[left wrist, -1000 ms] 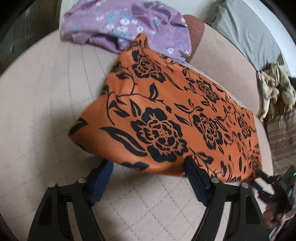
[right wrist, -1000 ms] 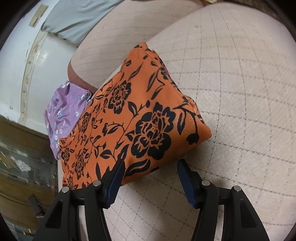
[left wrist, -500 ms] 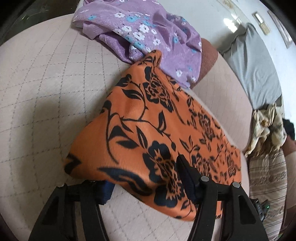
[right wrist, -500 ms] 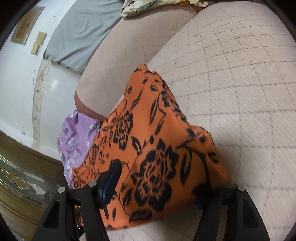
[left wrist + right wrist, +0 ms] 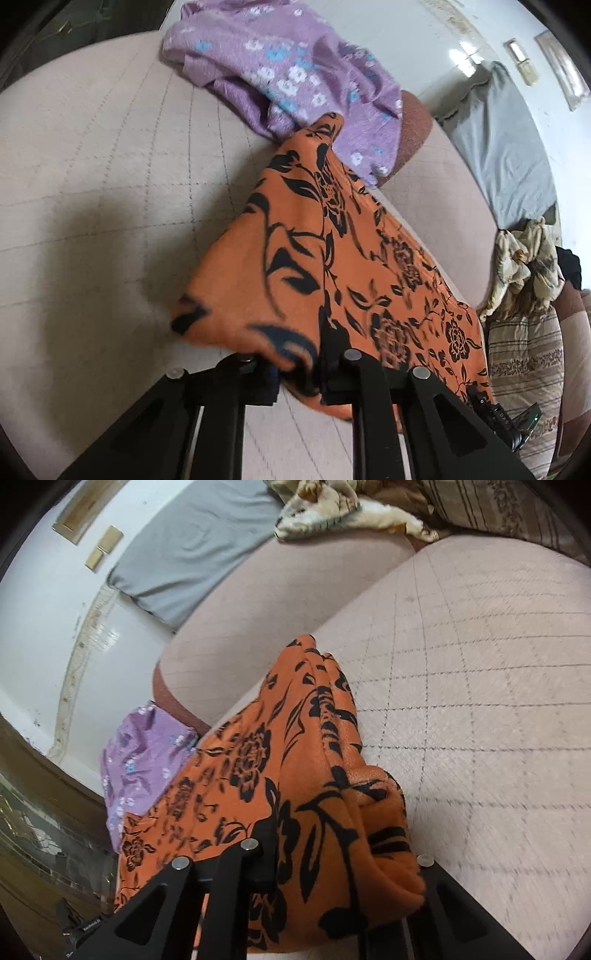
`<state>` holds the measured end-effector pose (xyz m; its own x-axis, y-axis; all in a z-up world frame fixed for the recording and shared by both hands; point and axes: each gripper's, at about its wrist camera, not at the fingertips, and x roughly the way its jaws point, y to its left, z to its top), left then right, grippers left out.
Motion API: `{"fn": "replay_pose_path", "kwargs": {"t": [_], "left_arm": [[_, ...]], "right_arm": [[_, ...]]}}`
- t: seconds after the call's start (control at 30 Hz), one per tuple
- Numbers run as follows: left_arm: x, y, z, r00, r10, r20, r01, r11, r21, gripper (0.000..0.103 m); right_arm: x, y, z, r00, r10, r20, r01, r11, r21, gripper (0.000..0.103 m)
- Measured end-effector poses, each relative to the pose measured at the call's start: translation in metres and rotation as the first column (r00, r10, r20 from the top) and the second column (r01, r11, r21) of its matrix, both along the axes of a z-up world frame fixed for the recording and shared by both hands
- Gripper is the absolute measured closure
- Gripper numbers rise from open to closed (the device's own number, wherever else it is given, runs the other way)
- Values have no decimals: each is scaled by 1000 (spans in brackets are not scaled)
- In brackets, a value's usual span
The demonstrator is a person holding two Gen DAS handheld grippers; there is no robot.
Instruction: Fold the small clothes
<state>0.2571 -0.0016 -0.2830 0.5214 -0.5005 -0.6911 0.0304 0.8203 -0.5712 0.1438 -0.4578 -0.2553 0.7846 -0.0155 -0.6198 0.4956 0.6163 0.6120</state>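
The orange cloth point(image 5: 306, 266) with black flowers lies on the beige quilted sofa seat point(image 5: 92, 177), stretched between the two grippers. The left gripper point(image 5: 299, 373) is closing on one near corner, with the fabric bunched between its black fingers point(image 5: 332, 354) and lifted off the seat. The right gripper point(image 5: 340, 871) is closing on the other near corner; the cloth point(image 5: 303, 775) drapes thickly over its fingers point(image 5: 266, 845) and hides the far one. Past the orange cloth, touching its far tip, lies a crumpled purple flowered garment point(image 5: 288, 74). Farther off, a grey pillow point(image 5: 506, 147) leans on the sofa back, with a cream patterned rag point(image 5: 524, 266) beside it.
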Motion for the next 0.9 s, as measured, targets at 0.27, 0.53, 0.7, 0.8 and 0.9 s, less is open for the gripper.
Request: {"fn": "replay_pose_path", "kwargs": {"t": [0.27,0.53,0.7,0.8,0.9], "left_arm": [[-64,29,22,999,13,43,-13,1000,4,95],[-138,40,19,999,-36,31,36,999,14,95],[-173,40,7,995,-97,1,96,993,67,93],[-173,45,-4,995,-78,-58,83,991,104,83],[-178,57,10,999,-46,-19,48,992,113,75]], "right_arm": [[-48,29,35,1000,16,11,-15,996,-90,88],[-117,32,48,1000,-17,9,17,998,-64,88],[-162,17,46,1000,-25,-15,24,999,-46,88],[-164,2,29,992,-25,-124,28,999,21,82],[-172,-13,18,985,-41,-168,63,989,132,80]]}}
